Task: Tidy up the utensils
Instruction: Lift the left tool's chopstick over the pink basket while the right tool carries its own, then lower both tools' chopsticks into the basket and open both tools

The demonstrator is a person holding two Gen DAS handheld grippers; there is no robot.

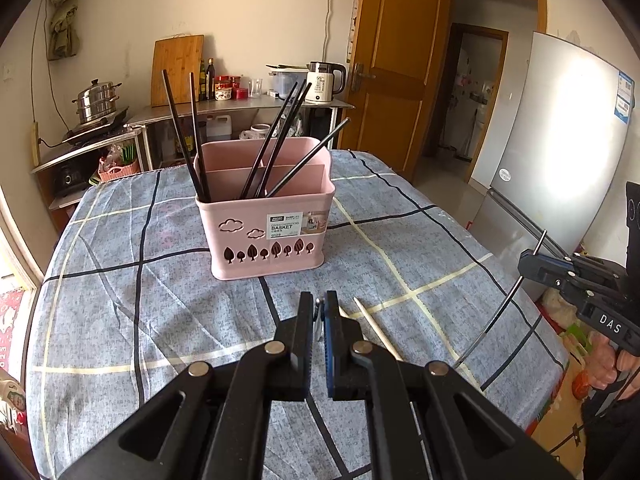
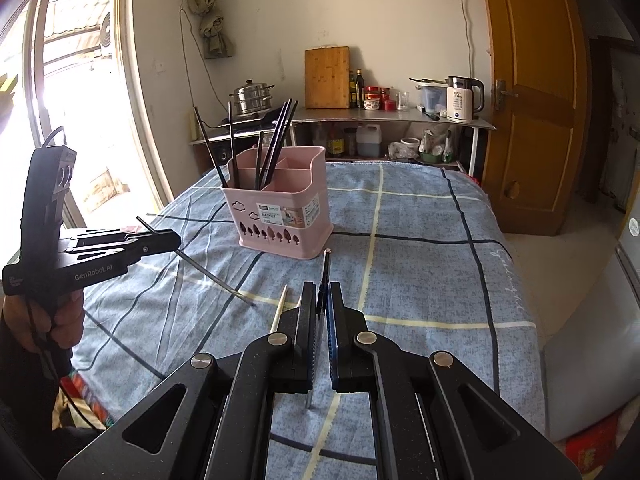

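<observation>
1. A pink utensil basket (image 1: 266, 216) stood upright near the middle of the table (image 1: 120, 300), at 12 o'clock from both cameras. Its compartments held several black chopsticks (image 1: 276, 144) leaning outward, two at the left end and the others nearer the middle divider.
2. The left tongs (image 1: 319, 314) were pressed together on a slim metallic chopstick (image 2: 212, 274), which ran slanting down with its tip touching the cloth. The basket was at 12 o'clock from these tongs, apart from them.
3. The right tongs (image 2: 323, 300) were likewise pinching a dark chopstick (image 2: 326, 266) that pointed toward 12 o'clock, its top end just short of the basket's base in the right wrist view.
4. A pale chopstick (image 1: 376, 328) lay flat on the cloth between the two tongs, at 1 o'clock from the left tongs and 11 o'clock from the right.
5. Bare checked cloth surrounded the basket on all sides. The table's far edge ran behind the basket; a refrigerator (image 1: 560, 140) stood at 2 o'clock beyond the right edge.
</observation>
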